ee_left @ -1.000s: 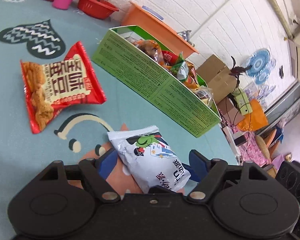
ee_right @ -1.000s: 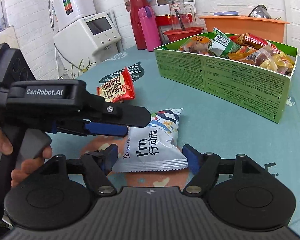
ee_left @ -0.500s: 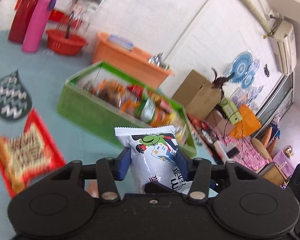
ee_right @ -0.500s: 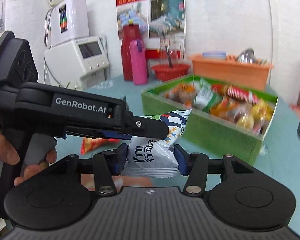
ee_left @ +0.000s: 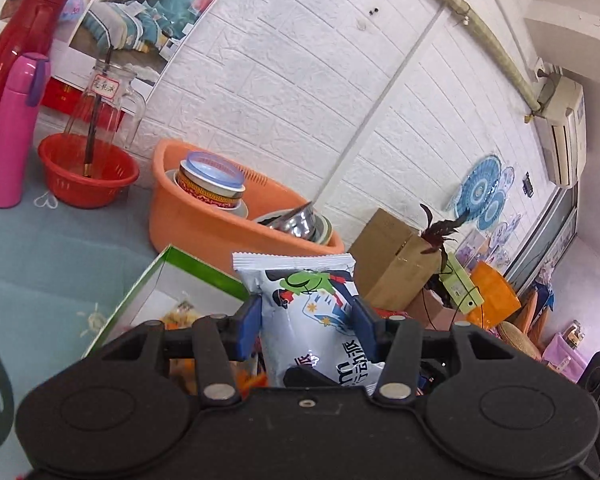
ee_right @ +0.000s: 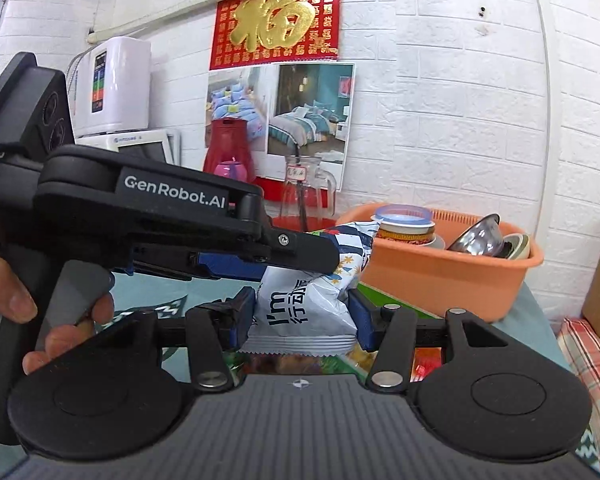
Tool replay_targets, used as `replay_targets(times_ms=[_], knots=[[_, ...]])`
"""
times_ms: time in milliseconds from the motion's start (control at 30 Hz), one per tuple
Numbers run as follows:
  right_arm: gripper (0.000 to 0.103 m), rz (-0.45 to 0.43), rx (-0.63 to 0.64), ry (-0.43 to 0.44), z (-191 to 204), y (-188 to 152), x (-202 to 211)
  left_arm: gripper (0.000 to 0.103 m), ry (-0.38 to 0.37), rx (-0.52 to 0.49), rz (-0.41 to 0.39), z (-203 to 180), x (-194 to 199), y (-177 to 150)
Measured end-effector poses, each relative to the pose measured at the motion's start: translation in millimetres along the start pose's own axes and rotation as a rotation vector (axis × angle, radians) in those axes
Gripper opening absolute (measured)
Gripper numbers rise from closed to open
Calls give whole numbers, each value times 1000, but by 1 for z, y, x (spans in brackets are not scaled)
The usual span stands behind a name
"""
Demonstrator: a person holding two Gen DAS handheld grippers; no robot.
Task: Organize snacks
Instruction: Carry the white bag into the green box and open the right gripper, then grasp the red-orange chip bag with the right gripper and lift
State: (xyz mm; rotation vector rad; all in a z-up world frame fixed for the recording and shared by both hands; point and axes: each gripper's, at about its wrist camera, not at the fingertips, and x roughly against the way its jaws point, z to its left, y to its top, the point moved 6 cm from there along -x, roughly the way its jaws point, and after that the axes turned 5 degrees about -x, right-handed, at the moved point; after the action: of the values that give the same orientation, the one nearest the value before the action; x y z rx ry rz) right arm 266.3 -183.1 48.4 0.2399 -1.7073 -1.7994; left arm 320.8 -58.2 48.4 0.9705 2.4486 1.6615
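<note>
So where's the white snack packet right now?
The white snack packet is off the table, pinched at opposite ends by both grippers, above the near end of the green snack box, in front of the orange basin.

"GenRobot.AI" on left gripper [ee_right: 300,258]

**A:** ok so a second ago the white snack bag [ee_left: 308,320] was flat on the teal table with both sets of jaws wide around it. Now I've got the left gripper [ee_left: 306,330] and right gripper [ee_right: 302,320] both clamped on it and it's up in the air.

**B:** Where's it hanging?

**A:** over the near corner of the green snack box [ee_left: 156,276], which was well ahead before. Red chip bag dropped out of view too.
</note>
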Motion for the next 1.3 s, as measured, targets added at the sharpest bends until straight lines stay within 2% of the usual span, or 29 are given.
replay_targets(times_ms=[167, 200, 233, 300, 367, 533, 833, 967, 1100, 1200, 1300], knots=[[86, 14, 2, -1, -17, 1, -27, 73, 14, 7, 28, 18, -29, 4], [88, 21, 5, -5, -19, 0, -33, 83, 21, 5, 45, 22, -35, 2], [90, 32, 10, -11, -21, -3, -38, 103, 33, 5, 62, 26, -39, 0], [103, 72, 27, -51, -27, -10, -51, 103, 84, 2, 83, 35, -42, -8], [103, 87, 37, -102, -30, -17, -51, 103, 111, -10, 80, 40, -39, -16], [103, 97, 3, -101, -34, -26, -38, 103, 121, -1, 101, 42, -27, -21], [103, 28, -11, -122, -16, 1, 22, 103, 96, -9, 89, 8, 32, -14], [103, -10, -11, -98, -1, 14, 57, 103, 116, -33, 88, -5, 75, -13], [103, -34, -52, -25, 16, 19, 88, 103, 142, -80, 92, -4, 114, -28], [103, -20, -89, 38, 28, 10, 103, 103, 189, -103, 115, 13, 130, -47], [103, 9, -110, 84, 43, -7, 108, 103, 240, -45, 143, 43, 135, -63]])
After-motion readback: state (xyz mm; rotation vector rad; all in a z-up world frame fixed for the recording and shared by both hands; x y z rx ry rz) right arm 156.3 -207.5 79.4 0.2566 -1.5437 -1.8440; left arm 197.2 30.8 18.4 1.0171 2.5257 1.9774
